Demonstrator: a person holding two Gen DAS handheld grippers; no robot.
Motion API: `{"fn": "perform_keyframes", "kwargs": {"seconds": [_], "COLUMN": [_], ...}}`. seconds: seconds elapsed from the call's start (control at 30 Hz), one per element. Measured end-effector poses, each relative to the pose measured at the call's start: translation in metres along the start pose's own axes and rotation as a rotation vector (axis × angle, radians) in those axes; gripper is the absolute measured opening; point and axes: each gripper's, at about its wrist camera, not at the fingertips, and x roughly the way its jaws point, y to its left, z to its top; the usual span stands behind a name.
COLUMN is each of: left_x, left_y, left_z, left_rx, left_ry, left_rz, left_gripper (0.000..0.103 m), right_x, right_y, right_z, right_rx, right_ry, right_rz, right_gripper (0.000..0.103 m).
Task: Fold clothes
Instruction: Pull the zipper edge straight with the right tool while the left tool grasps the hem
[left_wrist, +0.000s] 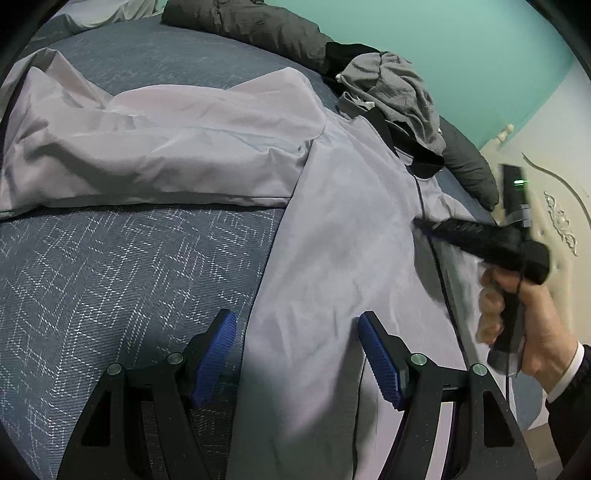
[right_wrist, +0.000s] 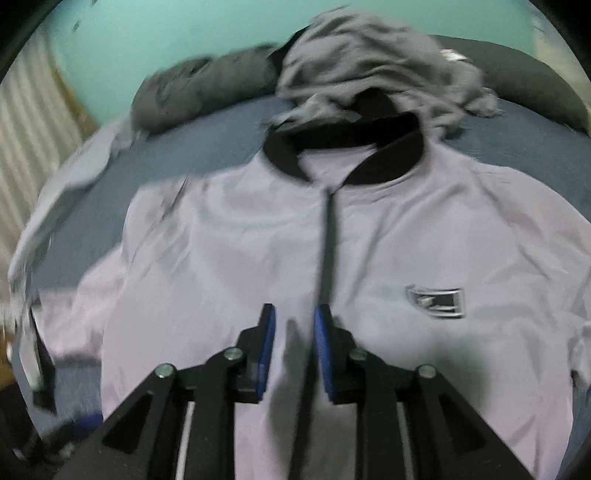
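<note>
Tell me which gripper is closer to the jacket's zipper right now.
Right. The right gripper hovers open beside the zipper on the jacket front; the left gripper sits open at the jacket's side edge, partly over the bedspread.

The lilac jacket (right_wrist: 229, 258) is thin, smooth cloth with a faint sheen, creased in soft folds; its black collar (right_wrist: 384, 171) looks like matt knit, and a glossy patch (right_wrist: 436, 301) sits on the chest at 4 o'clock. The bedspread (left_wrist: 110, 266) is coarse blue woven cloth with pale threads. At 12 o'clock a grey garment (right_wrist: 369, 66) is matt, crumpled jersey. The left gripper (left_wrist: 297, 354) has matt black plastic arms, ribbed blue pads (left_wrist: 380, 363) and shiny metal pivot pins (left_wrist: 418, 359).
</note>
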Motion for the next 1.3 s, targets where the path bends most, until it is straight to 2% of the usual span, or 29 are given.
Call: {"fn": "perform_keyframes", "kwargs": {"seconds": [0.07,0.13,0.27,0.37,0.5,0.67,0.8,0.93,0.97,1.07,1.1,1.13,1.23,1.3], "left_x": [0.0,0.0,-0.008,-0.02,-0.03,-0.035,-0.039,-0.04,-0.039,-0.035,-0.034,-0.032,-0.035,-0.044], "left_y": [0.001,0.003,0.006,0.011,0.021,0.025,0.021,0.014,0.012,0.009,0.007,0.006,0.003,0.001], "left_z": [0.0,0.0,0.0,-0.001,-0.009,-0.025,-0.033,-0.04,-0.042,-0.047,-0.048,-0.05,-0.052,-0.052], "left_rx": [-0.005,-0.016,-0.026,-0.03,-0.032,0.016,0.043,0.058,0.061,0.065,0.07,0.076,0.083,0.083], "left_ry": [0.002,0.005,-0.007,-0.017,0.004,0.041,0.05,0.071,0.075,0.09,0.095,0.105,0.105,0.091], "left_rz": [-0.002,-0.008,0.002,0.01,0.021,0.041,0.059,0.058,0.057,0.073,0.08,0.079,0.086,0.096], "left_gripper": [0.073,0.073,0.073,0.073,0.073,0.073,0.073,0.072,0.07,0.047,0.031,0.019,0.006,0.005], "right_x": [0.022,0.032,0.007,-0.021,-0.053,-0.094,-0.116,-0.13,-0.132,-0.132,-0.13,-0.13,-0.136,-0.14], "right_y": [0.006,0.005,-0.005,-0.01,-0.01,-0.028,-0.03,-0.033,-0.035,-0.043,-0.044,-0.045,-0.046,-0.048], "right_z": [-0.005,-0.009,-0.008,-0.021,-0.053,-0.108,-0.14,-0.158,-0.161,-0.163,-0.163,-0.163,-0.167,-0.166], "right_rx": [-0.019,-0.008,0.097,0.139,0.175,0.312,0.297,0.275,0.275,0.277,0.277,0.266,0.237,0.231], "right_ry": [0.093,0.124,0.033,-0.033,-0.048,-0.087,-0.08,-0.117,-0.124,-0.134,-0.135,-0.14,-0.148,-0.156], "right_rz": [-0.026,-0.043,0.006,0.059,0.128,0.259,0.248,0.272,0.277,0.283,0.283,0.275,0.264,0.268], "right_gripper": [0.016,0.016,0.016,0.016,0.016,0.017,0.017,0.018,0.018,0.019,0.019,0.019,0.019,0.019]}}
